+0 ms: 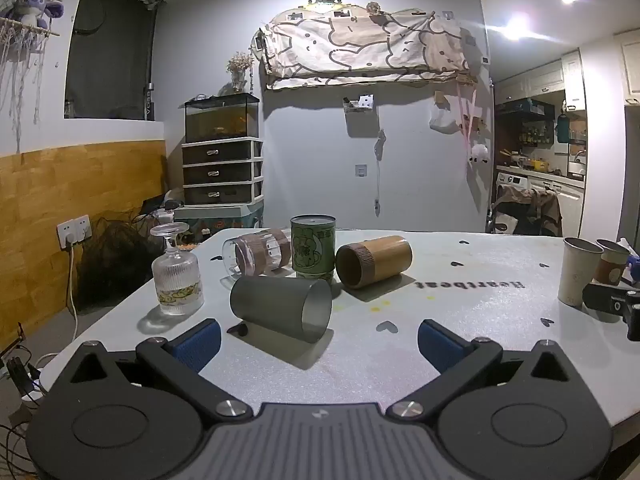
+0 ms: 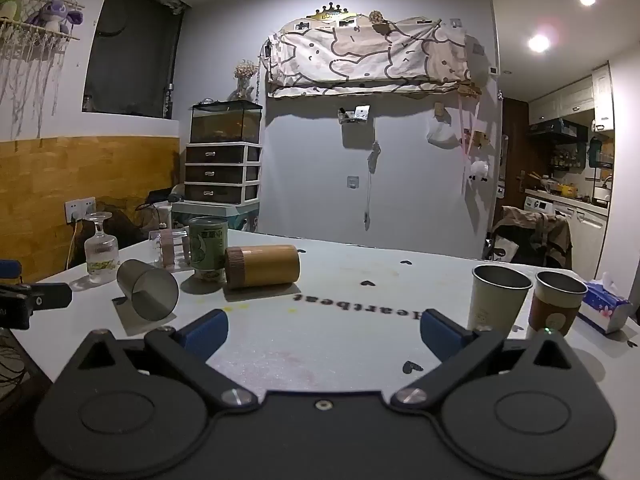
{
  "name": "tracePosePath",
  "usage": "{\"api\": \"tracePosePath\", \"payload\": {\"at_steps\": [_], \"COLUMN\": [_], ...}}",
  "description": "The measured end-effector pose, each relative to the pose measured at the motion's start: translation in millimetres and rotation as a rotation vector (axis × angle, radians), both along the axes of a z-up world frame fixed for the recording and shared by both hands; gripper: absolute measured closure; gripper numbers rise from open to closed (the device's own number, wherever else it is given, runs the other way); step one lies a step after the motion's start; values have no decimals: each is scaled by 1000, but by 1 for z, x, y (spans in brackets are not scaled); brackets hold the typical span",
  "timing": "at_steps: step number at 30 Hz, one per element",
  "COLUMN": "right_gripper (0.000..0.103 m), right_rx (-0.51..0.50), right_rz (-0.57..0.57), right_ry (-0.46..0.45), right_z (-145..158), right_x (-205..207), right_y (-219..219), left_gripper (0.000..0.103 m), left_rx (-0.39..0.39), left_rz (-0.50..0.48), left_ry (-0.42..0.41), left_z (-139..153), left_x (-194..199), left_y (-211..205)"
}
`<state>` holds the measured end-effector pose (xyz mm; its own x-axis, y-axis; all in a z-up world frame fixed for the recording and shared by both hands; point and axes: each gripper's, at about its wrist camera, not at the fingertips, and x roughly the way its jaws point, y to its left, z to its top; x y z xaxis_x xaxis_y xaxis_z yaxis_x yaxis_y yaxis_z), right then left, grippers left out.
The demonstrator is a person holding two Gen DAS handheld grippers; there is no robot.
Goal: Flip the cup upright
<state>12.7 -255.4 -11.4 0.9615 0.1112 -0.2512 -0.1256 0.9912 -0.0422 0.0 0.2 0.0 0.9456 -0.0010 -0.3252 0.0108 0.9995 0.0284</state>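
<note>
A grey frosted cup (image 1: 282,307) lies on its side on the white table (image 1: 460,320), mouth toward the right; it also shows in the right wrist view (image 2: 147,289). My left gripper (image 1: 318,340) is open, its blue pads just short of the cup on either side. A bamboo cup (image 1: 374,261) and a clear banded glass (image 1: 258,255) also lie on their sides behind it. A stemmed glass (image 1: 176,276) stands upside down at the left. My right gripper (image 2: 324,330) is open and empty over bare table.
A green can (image 1: 313,250) stands among the fallen cups. Two upright paper cups (image 2: 498,300) (image 2: 558,304) and a tissue pack (image 2: 606,308) stand at the right. The table's left edge drops to a floor with cables.
</note>
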Motion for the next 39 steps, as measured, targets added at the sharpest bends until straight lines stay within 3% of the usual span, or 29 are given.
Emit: {"api": "tracePosePath", "payload": {"at_steps": [39], "right_gripper": [0], "right_rx": [16], "right_rz": [4], "right_ry": [4], "right_z": [0], "right_x": [0], "right_y": [-1], "left_gripper": [0], "left_rx": [10], "left_rz": [-3], "left_ry": [4], "left_z": [2], "left_x": [-3], "left_y": [-5]}}
